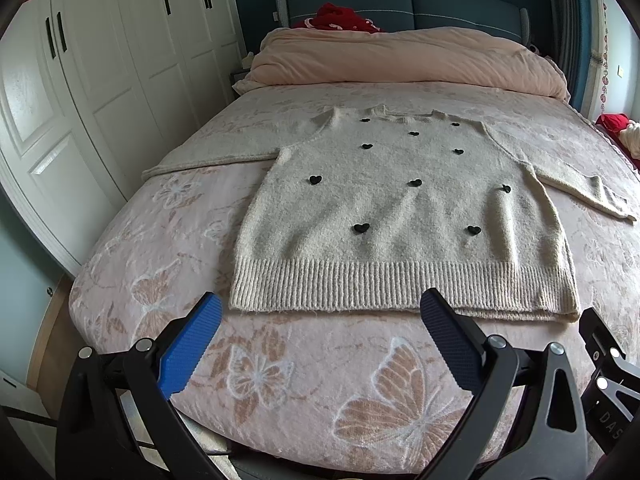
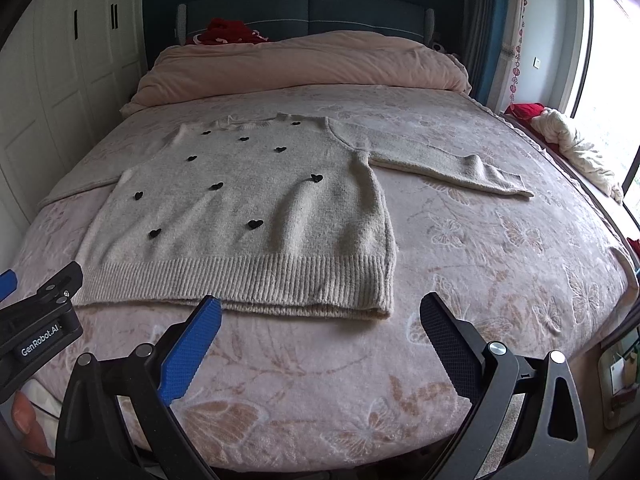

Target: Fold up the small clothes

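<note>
A cream knit sweater (image 1: 404, 216) with small black hearts lies flat on the bed, front up, both sleeves spread out, ribbed hem toward me. It also shows in the right wrist view (image 2: 248, 216). My left gripper (image 1: 320, 312) is open and empty, just short of the hem, left of its middle. My right gripper (image 2: 320, 312) is open and empty, near the hem's right corner. The left gripper's body (image 2: 40, 316) shows at the left edge of the right wrist view.
The bed has a pink butterfly-patterned cover (image 1: 304, 380). A rolled peach duvet (image 1: 400, 60) lies at the head end, with red fabric (image 1: 344, 18) behind it. White wardrobes (image 1: 100, 80) stand left. A window ledge with white cloth (image 2: 572, 148) is on the right.
</note>
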`<state>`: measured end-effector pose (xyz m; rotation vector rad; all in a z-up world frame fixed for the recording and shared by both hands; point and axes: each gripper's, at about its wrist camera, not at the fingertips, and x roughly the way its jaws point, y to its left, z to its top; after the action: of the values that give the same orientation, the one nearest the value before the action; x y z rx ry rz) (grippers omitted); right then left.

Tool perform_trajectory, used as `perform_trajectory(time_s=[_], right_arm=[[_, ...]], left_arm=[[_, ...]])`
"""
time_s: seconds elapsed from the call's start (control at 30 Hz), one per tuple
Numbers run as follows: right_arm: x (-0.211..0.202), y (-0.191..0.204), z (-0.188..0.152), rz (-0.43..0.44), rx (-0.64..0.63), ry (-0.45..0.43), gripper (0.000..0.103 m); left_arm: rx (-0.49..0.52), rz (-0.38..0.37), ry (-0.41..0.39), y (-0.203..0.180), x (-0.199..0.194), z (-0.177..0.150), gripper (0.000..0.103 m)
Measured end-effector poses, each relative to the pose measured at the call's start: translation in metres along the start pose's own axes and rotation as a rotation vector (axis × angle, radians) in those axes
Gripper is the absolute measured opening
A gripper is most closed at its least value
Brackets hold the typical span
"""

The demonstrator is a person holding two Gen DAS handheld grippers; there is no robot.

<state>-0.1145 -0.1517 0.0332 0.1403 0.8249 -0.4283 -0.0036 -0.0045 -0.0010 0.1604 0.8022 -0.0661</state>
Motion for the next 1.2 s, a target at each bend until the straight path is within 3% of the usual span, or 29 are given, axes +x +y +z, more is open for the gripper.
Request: perform_trajectory(time_s=[1.2], right_arm=[[0.0001, -0.0007, -0.0010, 0.004, 0.003, 0.001, 0.098]], left_arm=[[0.012, 0.000, 0.000, -0.0049, 0.0001, -0.0038, 0.097]])
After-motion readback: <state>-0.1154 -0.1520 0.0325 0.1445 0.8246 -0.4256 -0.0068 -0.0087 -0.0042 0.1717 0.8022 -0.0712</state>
